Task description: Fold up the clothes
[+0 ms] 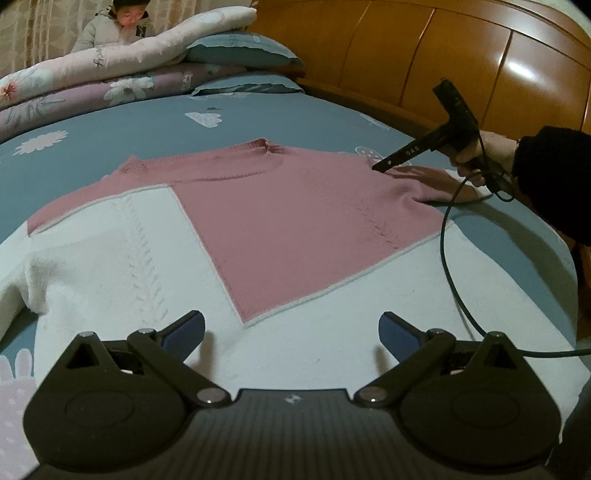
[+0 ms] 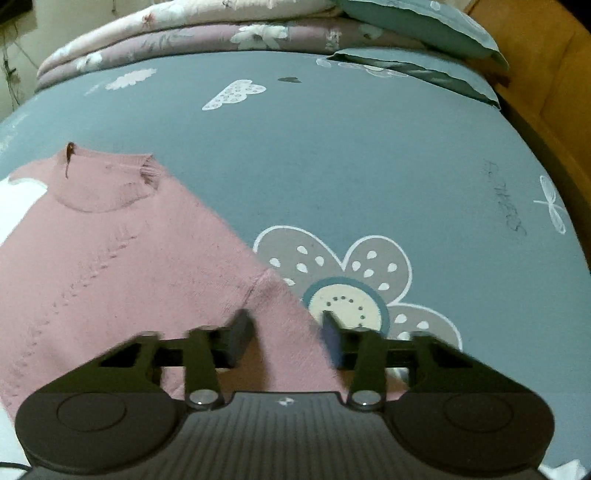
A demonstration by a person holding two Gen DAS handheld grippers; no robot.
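A pink and white knit sweater (image 1: 288,229) lies flat on the bed, collar toward the far side. My left gripper (image 1: 291,325) hovers open over its white lower part, nothing between the fingers. At the sweater's right shoulder, a hand (image 1: 491,151) holds my right gripper (image 1: 380,166) with its tip down at the pink fabric. In the right wrist view the right gripper (image 2: 286,332) is open, its blurred fingers straddling the edge of the sweater's (image 2: 129,266) pink sleeve by the shoulder seam. I cannot tell whether they touch the cloth.
A blue-grey flower-print sheet (image 1: 295,118) covers the bed. Folded quilts (image 1: 110,62) and pillows (image 1: 240,48) are stacked at the far side, a seated person (image 1: 122,26) behind them. The wooden headboard (image 1: 443,55) runs along the right. A black cable (image 1: 443,251) trails over the sweater's right side.
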